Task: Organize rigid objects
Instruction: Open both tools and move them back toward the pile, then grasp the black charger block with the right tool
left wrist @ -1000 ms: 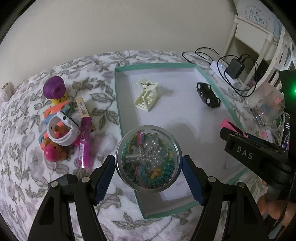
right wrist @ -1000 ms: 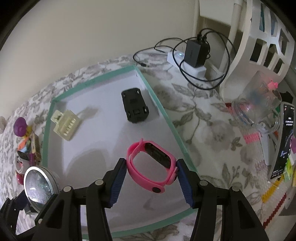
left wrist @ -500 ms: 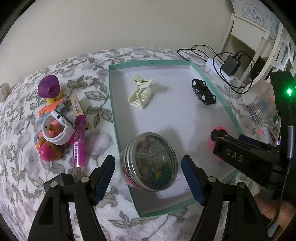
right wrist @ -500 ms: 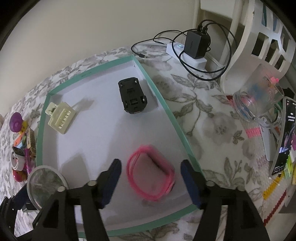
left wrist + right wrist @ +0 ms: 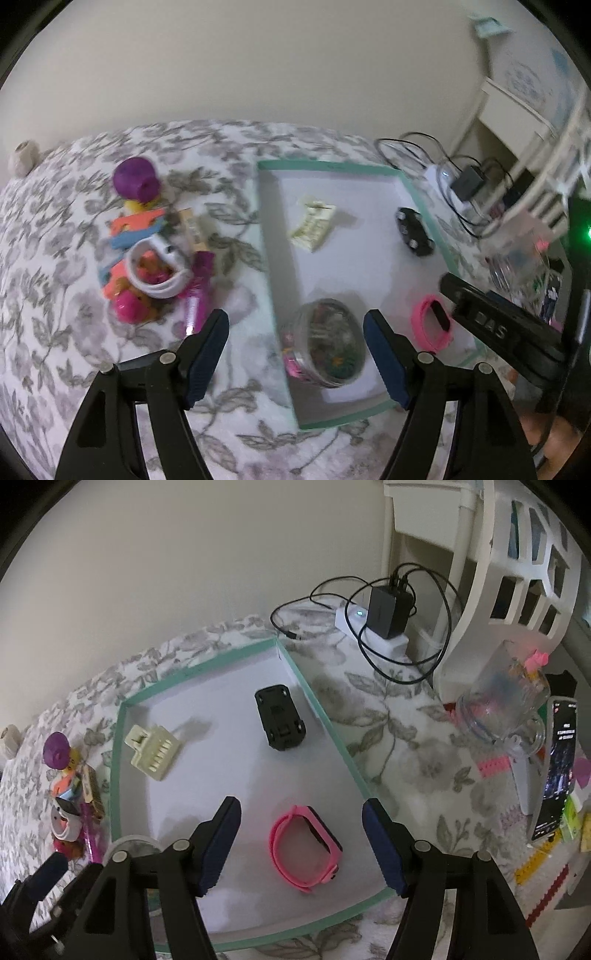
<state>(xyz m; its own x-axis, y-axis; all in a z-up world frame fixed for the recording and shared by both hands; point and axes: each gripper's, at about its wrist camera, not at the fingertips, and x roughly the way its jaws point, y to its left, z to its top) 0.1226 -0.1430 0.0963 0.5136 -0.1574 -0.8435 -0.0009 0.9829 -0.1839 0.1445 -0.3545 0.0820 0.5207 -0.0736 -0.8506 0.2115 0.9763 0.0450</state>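
A shallow teal-rimmed tray (image 5: pixel 421 206) (image 5: pixel 325 731) lies on the floral cloth. In it sit a round clear jar of beads (image 5: pixel 325 349), a pink watch band (image 5: pixel 432 325) (image 5: pixel 304 847), a cream hair claw (image 5: pixel 314 225) (image 5: pixel 153 751) and a black toy car (image 5: pixel 413 230) (image 5: pixel 280 722). My left gripper (image 5: pixel 295 358) is open and empty, above the tray's near left rim, with the jar between its fingers but lower. My right gripper (image 5: pixel 301 847) is open and empty above the pink band.
Left of the tray lies a pile of toys (image 5: pixel 147 254) (image 5: pixel 72 794): a purple-capped figure, a white band, a pink tube. A power strip with charger and cables (image 5: pixel 384 613) sits behind the tray. A glass mug (image 5: pixel 506 705) and a phone (image 5: pixel 557 768) are at right.
Both grippers opened. The left let the bead jar down into the tray and swung left. The right released the pink band onto the tray and pulled back.
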